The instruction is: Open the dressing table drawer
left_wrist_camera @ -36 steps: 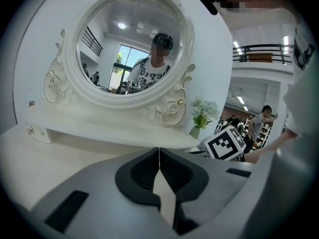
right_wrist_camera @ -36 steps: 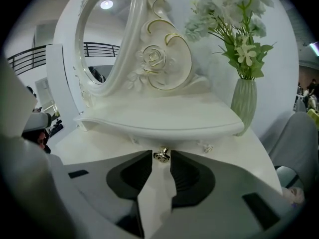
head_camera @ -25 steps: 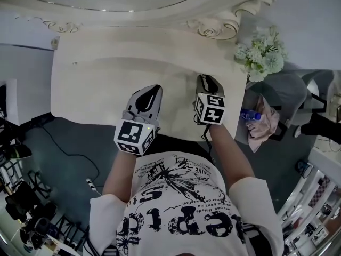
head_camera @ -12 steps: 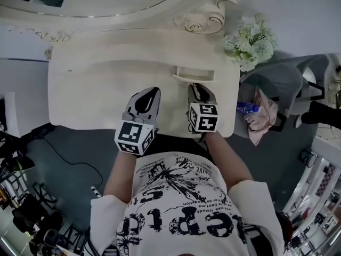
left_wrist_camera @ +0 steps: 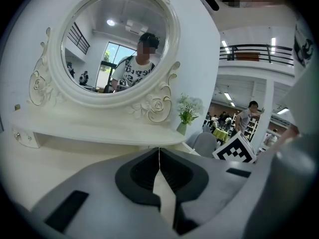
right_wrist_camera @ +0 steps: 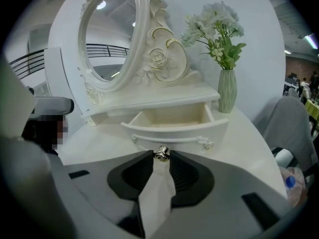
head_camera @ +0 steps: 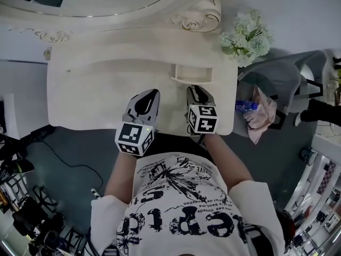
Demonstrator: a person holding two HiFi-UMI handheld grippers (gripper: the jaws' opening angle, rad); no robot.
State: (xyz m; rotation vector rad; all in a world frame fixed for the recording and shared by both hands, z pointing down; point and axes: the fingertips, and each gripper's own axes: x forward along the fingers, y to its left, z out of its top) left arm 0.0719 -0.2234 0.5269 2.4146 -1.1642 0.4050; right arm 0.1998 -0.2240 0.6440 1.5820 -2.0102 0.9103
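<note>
The small cream drawer (right_wrist_camera: 172, 124) under the mirror shelf stands pulled out, and its inside looks empty. In the head view the drawer (head_camera: 193, 73) juts from the shelf toward me. My right gripper (right_wrist_camera: 161, 156) is shut on the drawer's metal knob (right_wrist_camera: 161, 153), which sits pinched at its jaw tips. From above, the right gripper (head_camera: 193, 90) points at the drawer front. My left gripper (head_camera: 150, 94) hovers over the tabletop (head_camera: 90, 95) beside it. In its own view the left gripper (left_wrist_camera: 159, 152) has its jaws shut with nothing between them.
An oval mirror (left_wrist_camera: 117, 41) in a carved frame rises behind the shelf. A ribbed vase of white flowers (right_wrist_camera: 227, 91) stands at the table's right rear corner. A grey chair with cloth and a bottle (head_camera: 256, 113) is right of the table. Cables and gear lie on the floor at left.
The drawer, not seen open a second ago, now stands out from the shelf. My right gripper has drawn back toward me with the knob. The left gripper has hardly moved.
</note>
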